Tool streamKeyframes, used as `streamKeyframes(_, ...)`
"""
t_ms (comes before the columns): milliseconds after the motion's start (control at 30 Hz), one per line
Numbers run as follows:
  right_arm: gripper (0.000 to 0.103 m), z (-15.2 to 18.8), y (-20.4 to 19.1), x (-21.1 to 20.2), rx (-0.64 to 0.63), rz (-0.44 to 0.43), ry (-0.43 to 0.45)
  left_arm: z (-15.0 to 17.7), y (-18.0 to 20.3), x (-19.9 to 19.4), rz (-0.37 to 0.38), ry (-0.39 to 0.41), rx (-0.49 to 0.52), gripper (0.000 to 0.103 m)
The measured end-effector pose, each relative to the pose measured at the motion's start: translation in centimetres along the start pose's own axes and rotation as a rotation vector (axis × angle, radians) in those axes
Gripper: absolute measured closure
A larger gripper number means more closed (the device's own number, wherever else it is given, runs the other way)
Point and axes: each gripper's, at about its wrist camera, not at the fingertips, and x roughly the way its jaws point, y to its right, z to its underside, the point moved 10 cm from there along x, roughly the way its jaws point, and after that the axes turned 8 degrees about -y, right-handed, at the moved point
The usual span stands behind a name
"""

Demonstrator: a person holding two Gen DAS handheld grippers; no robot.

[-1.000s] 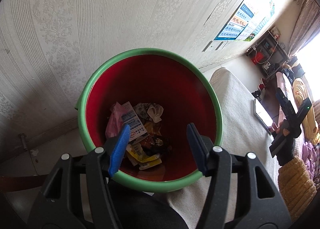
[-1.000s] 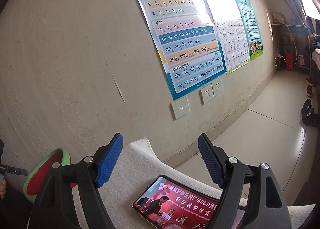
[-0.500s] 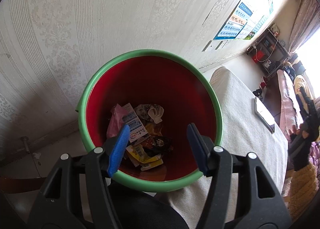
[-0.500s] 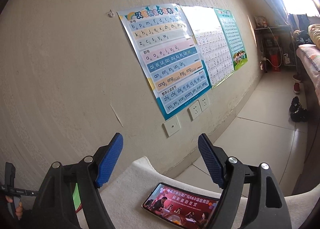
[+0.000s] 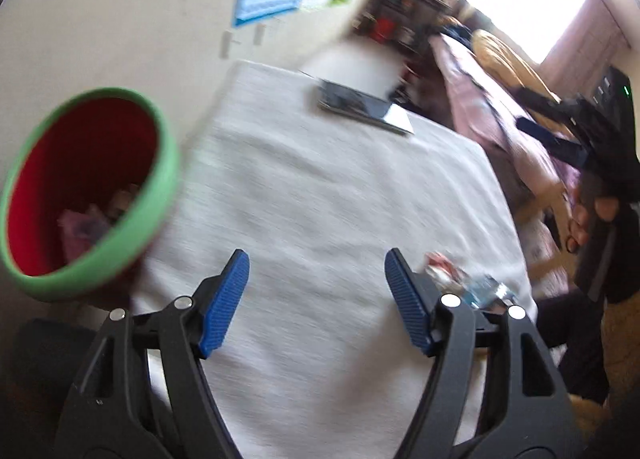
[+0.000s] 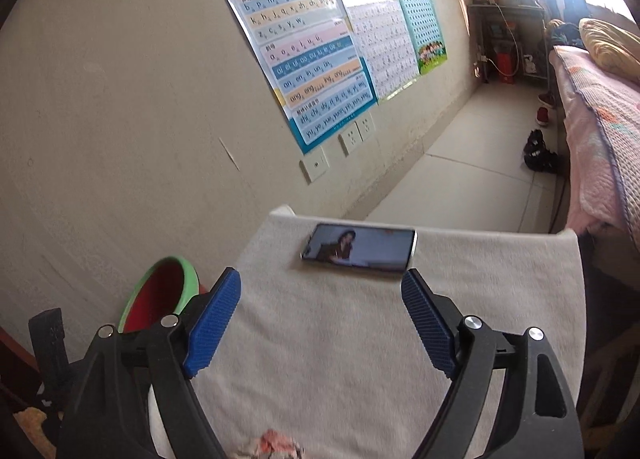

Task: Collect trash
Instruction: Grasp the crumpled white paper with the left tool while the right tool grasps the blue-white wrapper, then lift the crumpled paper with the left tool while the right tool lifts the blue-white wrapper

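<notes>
In the left wrist view the left hand-held gripper fills the lower middle of the frame, its blue pads spread apart and still widening, with only the white cloth of the counter between them. The trash bin, green-rimmed and red inside, sits at the left edge of the frame beside the counter, and blurred wrappers lie at its bottom. A crumpled wrapper and a clear, bluish piece of trash rest on the cloth at lower right, just behind the gripper's right finger. A phone lies flat near the counter's far edge, upper centre. The right hand-held gripper shows at the right edge, blurred, held in a hand. In the right wrist view the right hand-held gripper is also released and widening, nothing between its pads. The phone lies beyond its tips, the bin at lower left, a crumpled wrapper at the bottom edge.
</notes>
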Motion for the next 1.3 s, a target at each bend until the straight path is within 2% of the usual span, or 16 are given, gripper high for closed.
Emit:
streamKeyframes(67, 0.023, 2.8, 0.3, -0.2, 0.007, 0.033, -0.079, 1.4, 4.8, 2.2, 0.068, -0.069, 0.109, 0.032)
streamKeyframes(133, 0.022, 5.4, 1.0, -0.6, 0.000, 0.101, -0.145, 2.0, 7.9, 4.0, 0.062, -0.101, 0.197, 0.031)
streamKeyframes(200, 0.022, 7.8, 1.7, -0.6, 0.010, 0.132, -0.210, 2.2, 9.7, 5.9, 0.082, -0.147, 0.233, 0.031)
streamKeyframes(333, 0.022, 11.9, 3.0, -0.5, 0.082, 0.113, -0.324, 1.8, 9.3, 9.1, 0.076, -0.224, 0.156, 0.035)
streamKeyframes(367, 0.022, 12.8, 3.2, -0.4, 0.091, 0.109, -0.350, 1.9, 9.0, 9.7, 0.068, -0.241, 0.129, 0.045)
streamKeyframes(433, 0.022, 15.0, 3.7, 0.0, 0.118, 0.111, -0.426, 2.0, 8.1, 10.4, 0.052, -0.263, 0.099, 0.058)
streamKeyframes(533, 0.022, 17.1, 3.7, 1.3, 0.119, 0.122, -0.549, 2.0, 7.6, 10.0, 0.054, -0.253, 0.082, 0.067)
streamKeyframes(600, 0.022, 18.3, 3.6, 2.2, 0.126, 0.116, -0.609, 1.9, 7.0, 9.3, 0.037, -0.234, 0.068, 0.069)
streamKeyframes(700, 0.023, 18.4, 3.9, 2.8, 0.181, 0.078, -0.624, 1.5, 6.0, 7.7, 0.030, -0.204, 0.039, 0.069)
streamKeyframes(833, 0.046, 19.1, 3.4, 3.7, 0.181, 0.044, -0.669, 0.8, 4.8, 6.4, 0.009, -0.171, 0.017, 0.068)
streamKeyframes(1000, 0.045, 19.5, 2.3, 4.8, 0.188, 0.007, -0.700, 0.4, 3.0, 5.2, -0.016, -0.135, -0.018, 0.067)
streamKeyframes(1033, 0.050, 19.2, 2.1, 4.9, 0.173, 0.010, -0.691, 0.4, 2.7, 5.3, -0.017, -0.133, -0.030, 0.067)
streamKeyframes(1133, 0.075, 17.6, 0.9, 5.5, 0.113, 0.005, -0.640, 0.5, 1.1, 5.3, -0.032, -0.132, -0.072, 0.067)
streamKeyframes(1233, 0.083, 14.8, -0.5, 5.8, 0.078, -0.020, -0.522, 0.6, -0.2, 5.3, -0.045, -0.132, -0.111, 0.066)
streamKeyframes(1300, 0.084, 13.5, -1.2, 5.8, 0.033, -0.001, -0.461, 0.6, -0.8, 5.2, -0.053, -0.124, -0.130, 0.064)
